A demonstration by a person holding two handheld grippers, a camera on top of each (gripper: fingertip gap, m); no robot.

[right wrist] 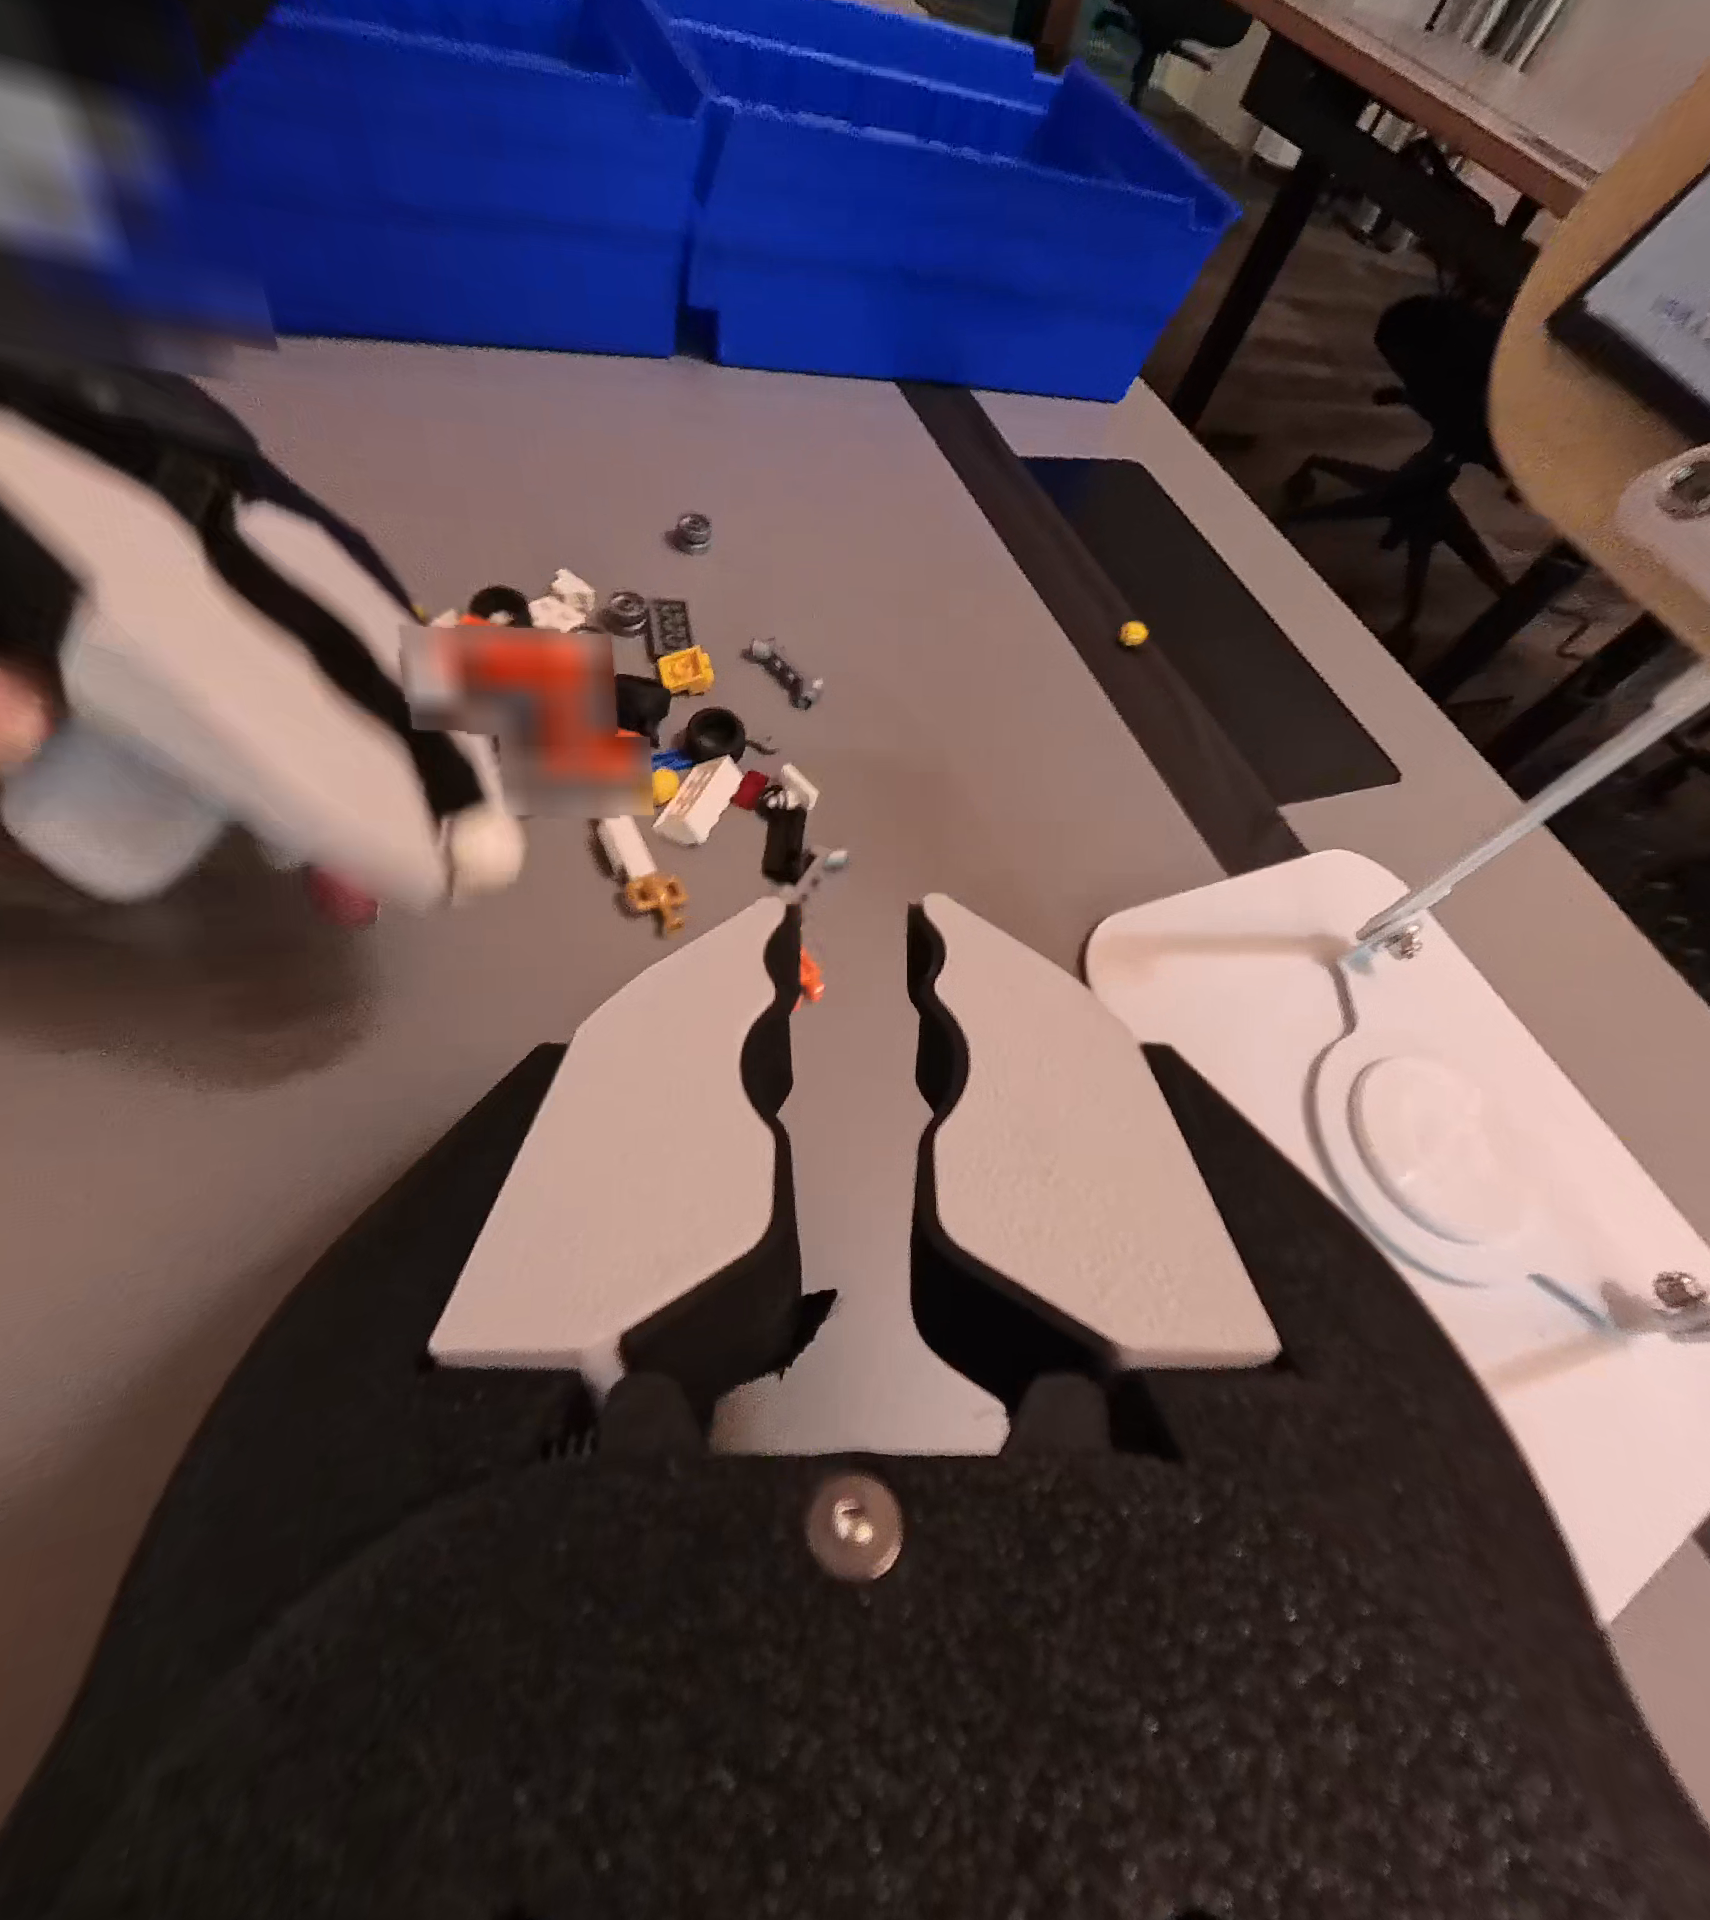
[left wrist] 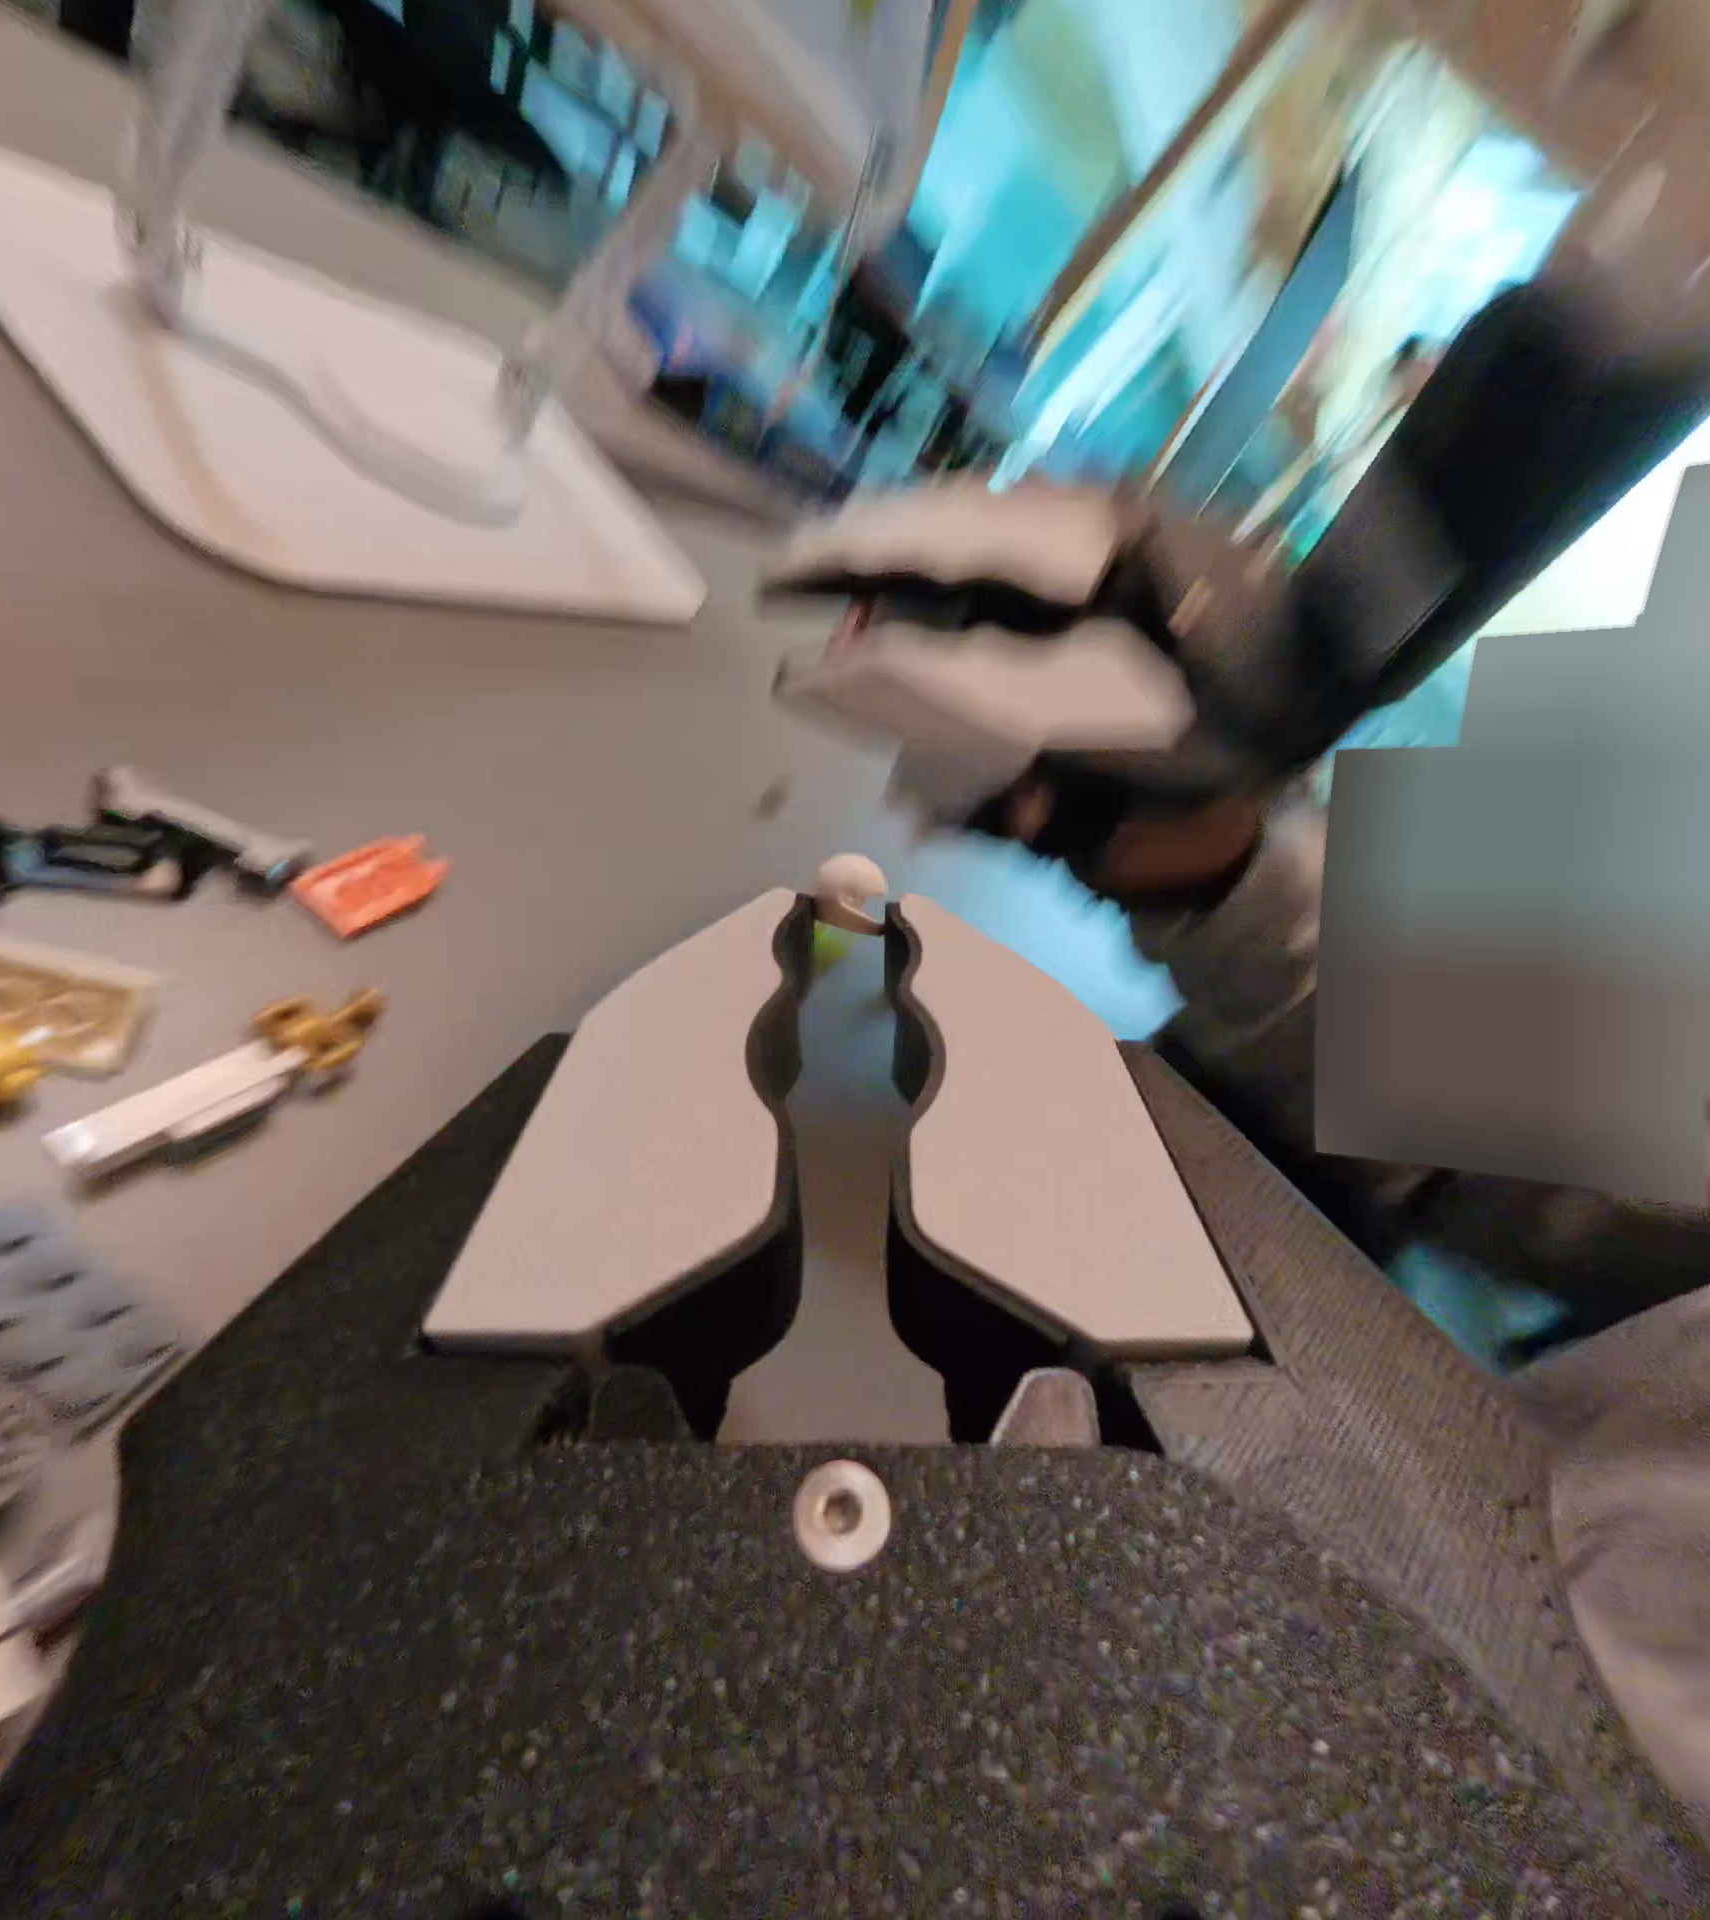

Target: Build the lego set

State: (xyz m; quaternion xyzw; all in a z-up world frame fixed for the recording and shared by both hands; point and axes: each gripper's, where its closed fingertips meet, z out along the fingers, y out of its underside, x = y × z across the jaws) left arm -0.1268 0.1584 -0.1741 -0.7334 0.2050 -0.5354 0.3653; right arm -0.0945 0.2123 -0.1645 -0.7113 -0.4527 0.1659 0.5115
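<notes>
My left gripper [left wrist: 851,920] is shut on a small white rounded lego piece [left wrist: 849,883], pinched at the very fingertips and held above the grey table. In the right wrist view the left gripper [right wrist: 461,868] shows blurred at the left, with the white piece [right wrist: 489,854] at its tip. My right gripper [right wrist: 849,920] is open and empty, low over the table just short of a pile of loose lego pieces [right wrist: 695,717]. A tiny orange piece [right wrist: 809,977] lies on the table between its fingers. The right gripper [left wrist: 778,634] shows blurred beyond the left one.
Loose parts lie at the left: an orange piece [left wrist: 368,883], a white and gold piece [left wrist: 207,1101], a grey plate [left wrist: 30,1299]. Blue bins [right wrist: 726,208] stand at the back. A white stand base [right wrist: 1402,1143] sits right, near the table edge. A yellow head [right wrist: 1131,632] lies apart.
</notes>
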